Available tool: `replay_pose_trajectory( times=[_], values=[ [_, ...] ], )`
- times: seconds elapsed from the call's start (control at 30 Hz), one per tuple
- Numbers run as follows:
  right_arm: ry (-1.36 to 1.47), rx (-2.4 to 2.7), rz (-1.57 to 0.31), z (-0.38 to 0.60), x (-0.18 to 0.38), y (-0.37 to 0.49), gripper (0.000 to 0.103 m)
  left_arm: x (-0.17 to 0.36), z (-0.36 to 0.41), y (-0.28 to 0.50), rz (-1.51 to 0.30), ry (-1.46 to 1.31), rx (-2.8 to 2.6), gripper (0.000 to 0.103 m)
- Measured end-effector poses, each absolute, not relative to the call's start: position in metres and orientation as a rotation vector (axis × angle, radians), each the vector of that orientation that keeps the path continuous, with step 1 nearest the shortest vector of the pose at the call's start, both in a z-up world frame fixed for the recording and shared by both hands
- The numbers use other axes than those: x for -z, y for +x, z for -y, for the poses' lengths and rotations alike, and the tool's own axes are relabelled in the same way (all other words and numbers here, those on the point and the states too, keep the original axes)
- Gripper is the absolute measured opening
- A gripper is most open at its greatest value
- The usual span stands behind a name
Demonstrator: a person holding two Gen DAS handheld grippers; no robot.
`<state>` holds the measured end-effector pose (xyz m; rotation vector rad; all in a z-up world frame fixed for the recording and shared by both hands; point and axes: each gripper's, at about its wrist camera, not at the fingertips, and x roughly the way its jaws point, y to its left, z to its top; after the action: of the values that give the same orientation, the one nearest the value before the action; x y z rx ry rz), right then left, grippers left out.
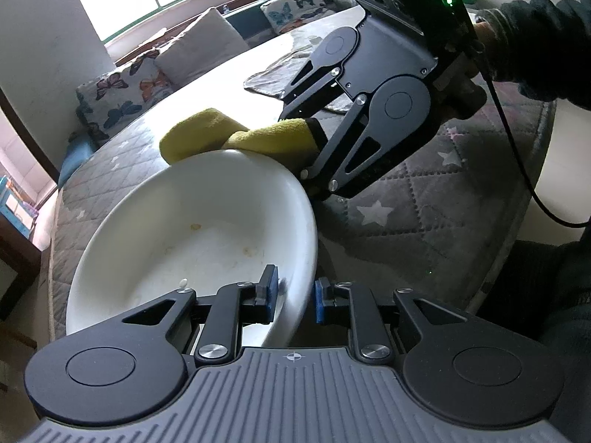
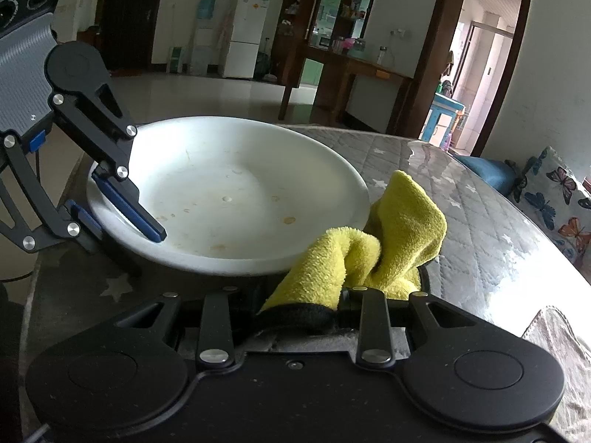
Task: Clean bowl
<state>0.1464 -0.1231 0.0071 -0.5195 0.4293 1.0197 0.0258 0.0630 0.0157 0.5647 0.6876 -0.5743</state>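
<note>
The white bowl (image 2: 229, 192) sits on the quilted grey star-print table cover (image 2: 480, 229), and everything else is arranged around it. The left gripper (image 1: 293, 297) is clamped on the bowl's near rim, one blue pad inside the wall and the other outside, which looks meant to steady the dish so it cannot slide while being wiped. The right gripper (image 2: 341, 301) is closed on a yellow terry cloth (image 2: 388, 236), whose bunched folds hang just beside the bowl on the side opposite the left gripper, touching or nearly touching the rim but not yet inside. Small brownish food spots (image 2: 289, 220) dot the bowl's inner floor, so the cleaning seems hardly begun. The next move probably calls for carrying the cloth over the rim and pressing it across those spots.
</note>
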Motion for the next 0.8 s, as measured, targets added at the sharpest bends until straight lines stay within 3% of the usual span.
replay_pose_trajectory(
  times=[0.13, 0.7, 0.8],
  values=[
    [-0.517, -1.011, -0.428, 0.121, -0.007, 0.147, 0.036, -0.021, -0.067, 0.022, -0.682, 0.544, 0.536, 0.033],
    [-0.504, -0.997, -0.421, 0.120, -0.004, 0.147, 0.036, -0.039, -0.088, 0.008, -0.747, 0.321, 0.376, 0.036],
    [-0.502, -0.989, -0.419, 0.118, -0.003, 0.147, 0.036, -0.039, -0.088, 0.007, -0.750, 0.331, 0.366, 0.041]
  ],
)
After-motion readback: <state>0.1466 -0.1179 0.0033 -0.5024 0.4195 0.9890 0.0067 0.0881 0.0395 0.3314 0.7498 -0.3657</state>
